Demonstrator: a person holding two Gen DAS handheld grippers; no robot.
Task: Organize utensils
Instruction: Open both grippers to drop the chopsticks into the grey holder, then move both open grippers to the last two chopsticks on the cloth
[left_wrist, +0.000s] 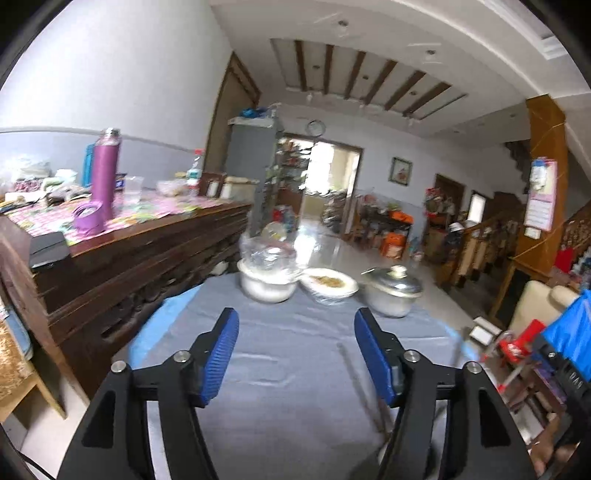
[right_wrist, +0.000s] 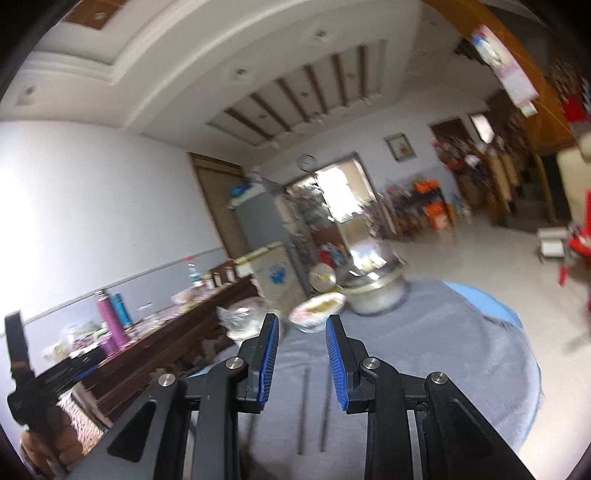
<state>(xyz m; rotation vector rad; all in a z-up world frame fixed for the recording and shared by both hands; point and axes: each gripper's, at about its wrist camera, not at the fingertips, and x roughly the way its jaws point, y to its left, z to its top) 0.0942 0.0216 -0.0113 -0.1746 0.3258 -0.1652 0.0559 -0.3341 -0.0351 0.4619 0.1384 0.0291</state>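
Two chopsticks (right_wrist: 314, 406) lay loose on the tabletop (right_wrist: 461, 362) before the lidded pot (right_wrist: 373, 291), ungathered; left tool (left_wrist: 295, 354) and right tool (right_wrist: 302, 365) both spread, empty.

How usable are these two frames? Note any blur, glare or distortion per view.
Left wrist view: strong fisheye bending, motion blur on the white bowl and lidded steel pot, and the bright doorway is blown out. Right wrist view: tilted horizon, white glare on the left wall, a smeared steel pot, and faint thin chopsticks on the grey cloth.
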